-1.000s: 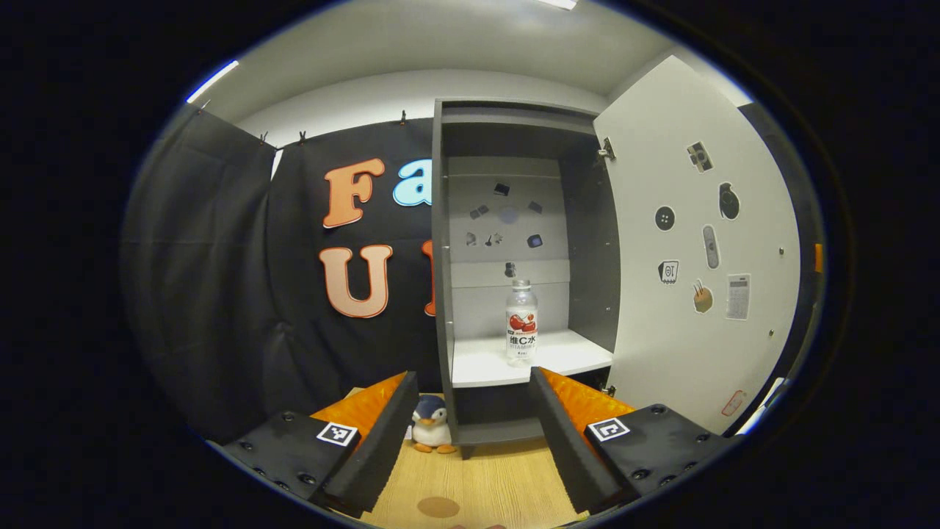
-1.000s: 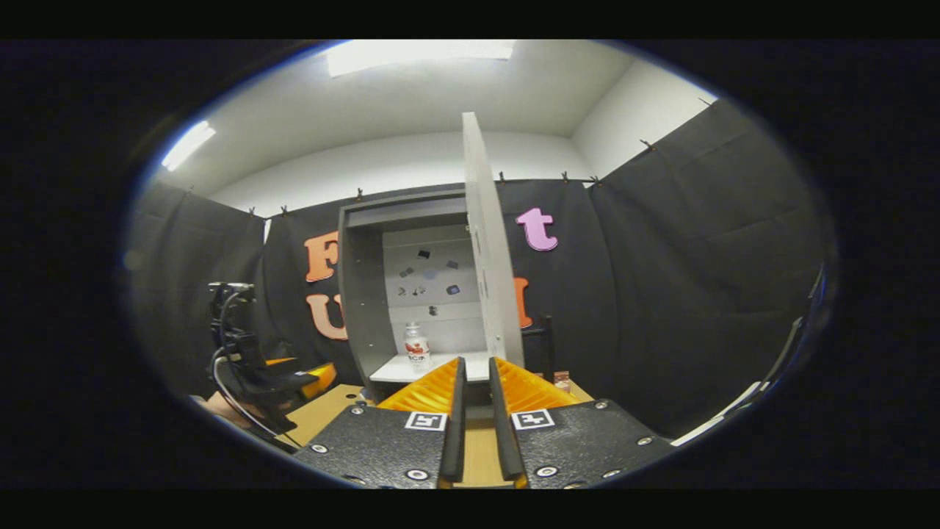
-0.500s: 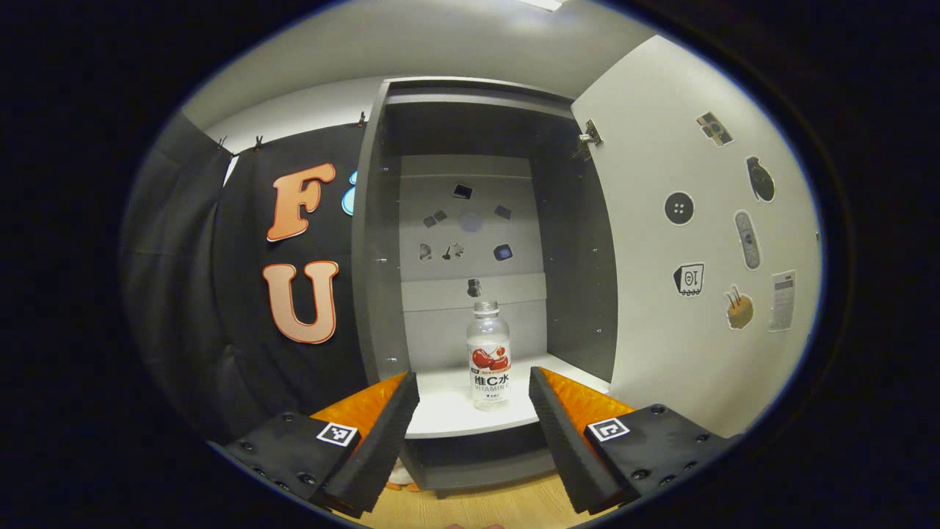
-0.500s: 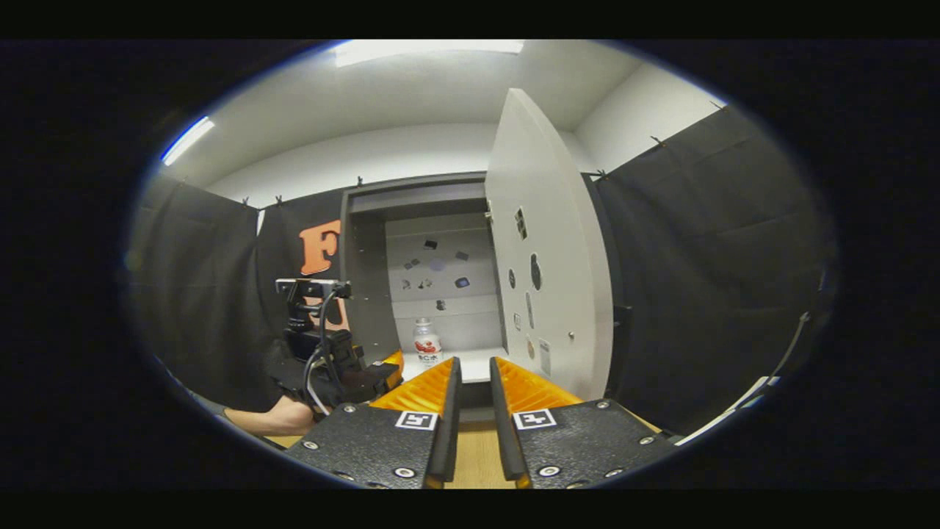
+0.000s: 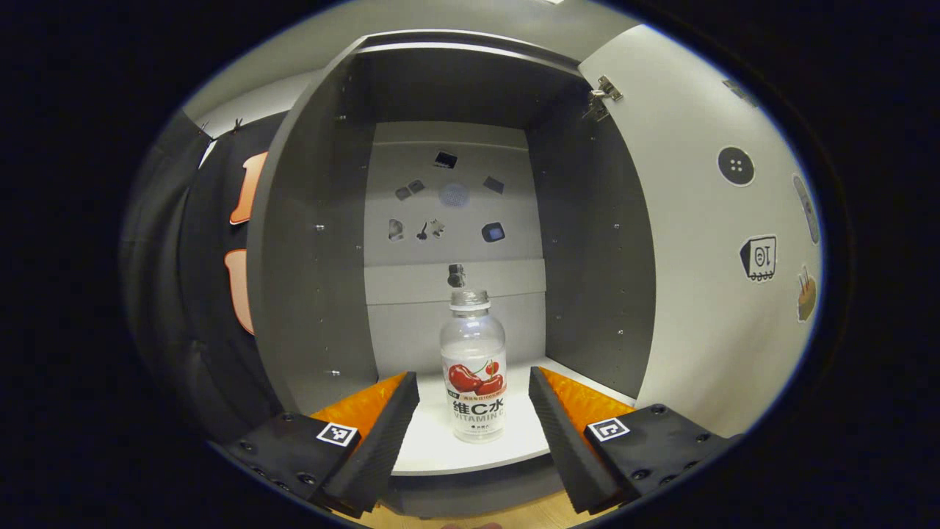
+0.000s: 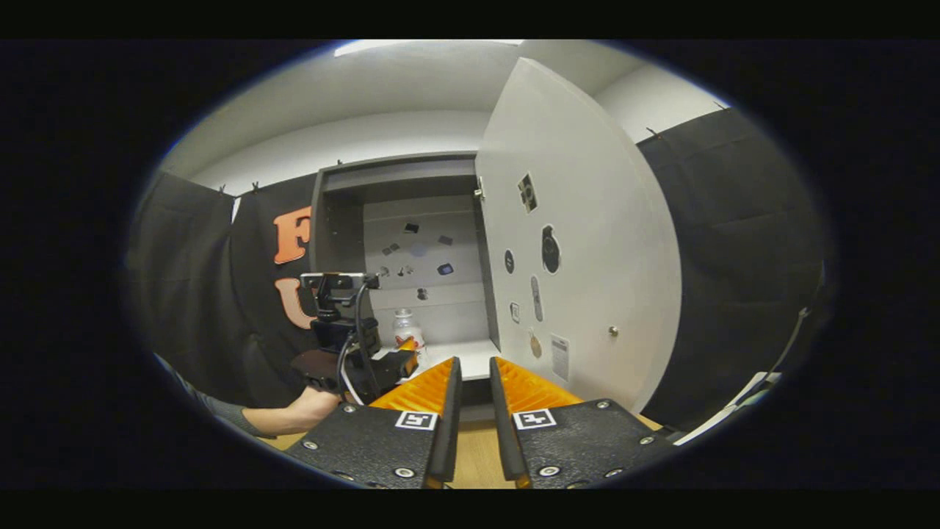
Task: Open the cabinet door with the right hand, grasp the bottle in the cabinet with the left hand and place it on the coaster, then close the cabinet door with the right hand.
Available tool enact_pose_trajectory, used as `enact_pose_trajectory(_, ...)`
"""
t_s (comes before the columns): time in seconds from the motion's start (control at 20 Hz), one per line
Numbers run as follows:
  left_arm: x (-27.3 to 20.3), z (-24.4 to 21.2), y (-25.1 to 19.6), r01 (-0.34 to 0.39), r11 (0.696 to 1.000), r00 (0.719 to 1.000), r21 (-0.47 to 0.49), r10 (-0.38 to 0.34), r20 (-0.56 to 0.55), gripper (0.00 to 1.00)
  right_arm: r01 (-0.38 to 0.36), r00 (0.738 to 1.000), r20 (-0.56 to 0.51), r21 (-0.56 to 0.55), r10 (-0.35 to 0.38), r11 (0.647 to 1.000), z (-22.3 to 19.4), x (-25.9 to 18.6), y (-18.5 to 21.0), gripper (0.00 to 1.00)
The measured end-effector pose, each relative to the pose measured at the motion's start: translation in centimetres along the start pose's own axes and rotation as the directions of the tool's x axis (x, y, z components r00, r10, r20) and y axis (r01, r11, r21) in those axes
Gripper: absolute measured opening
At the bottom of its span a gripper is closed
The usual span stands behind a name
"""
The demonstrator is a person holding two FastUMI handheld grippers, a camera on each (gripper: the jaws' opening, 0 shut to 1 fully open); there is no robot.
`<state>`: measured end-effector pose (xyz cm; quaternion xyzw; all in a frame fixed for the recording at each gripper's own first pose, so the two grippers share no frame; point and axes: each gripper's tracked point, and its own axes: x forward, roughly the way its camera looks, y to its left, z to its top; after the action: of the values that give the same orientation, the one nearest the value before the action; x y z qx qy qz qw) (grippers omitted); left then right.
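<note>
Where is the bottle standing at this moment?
In the left gripper view the bottle stands upright on the white shelf inside the open cabinet, between the left gripper's spread fingers, untouched.

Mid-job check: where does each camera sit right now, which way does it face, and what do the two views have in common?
Left gripper view: rides the left gripper, facing straight into the open cabinet at the bottle, which stands between its open fingers.
Right gripper view: rides the right gripper, farther back, facing the cabinet and its open door; its fingers are nearly together; the hand holding the left gripper shows too.
Shared: bottle, cabinet, door.
</note>
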<state>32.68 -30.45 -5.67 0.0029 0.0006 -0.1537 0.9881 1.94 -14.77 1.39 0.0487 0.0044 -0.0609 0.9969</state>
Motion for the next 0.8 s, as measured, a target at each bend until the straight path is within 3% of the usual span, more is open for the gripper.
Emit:
enact_pose_trajectory(0.2, 2.8, -0.8, 0.2, -0.004, 1.000, 1.000, 0.006, 0.004, -0.005, 0.96, 0.010, 1.000, -0.011, -0.004, -0.010, 1.000, -0.1, 2.0, 0.3, 0.24)
enact_pose_trajectory(0.25, 3.3, -0.9, 0.0, 0.004, 1.000, 1.000, 0.007, -0.004, -0.006, 1.00, 0.012, 1.000, -0.014, -0.010, -0.012, 1.000, -0.1, 2.5, 0.3, 0.24)
enact_pose_trajectory(0.35, 4.4, -1.1, 0.0, 0.005, 1.000, 1.000, 0.016, -0.005, -0.003, 0.96, 0.013, 1.000, -0.018, -0.021, -0.014, 1.000, -0.2, 3.2, 0.6, 0.24)
enact_pose_trajectory(0.7, 7.8, -1.4, 0.4, -0.003, 1.000, 1.000, 0.018, 0.003, 0.001, 0.98, 0.018, 0.999, -0.045, -0.021, -0.019, 1.000, -1.6, 4.4, 1.2, 0.24)
enact_pose_trajectory(0.75, 8.2, -1.5, 0.5, -0.006, 1.000, 1.000, 0.019, 0.006, 0.000, 0.98, 0.016, 0.999, -0.048, -0.020, -0.017, 1.000, -1.7, 4.5, 1.3, 0.29)
enact_pose_trajectory(0.8, 8.5, -1.8, 0.3, -0.002, 1.000, 1.000, 0.016, 0.002, -0.004, 1.00, 0.015, 0.998, -0.054, -0.018, -0.016, 1.000, -1.8, 4.7, 1.3, 0.24)
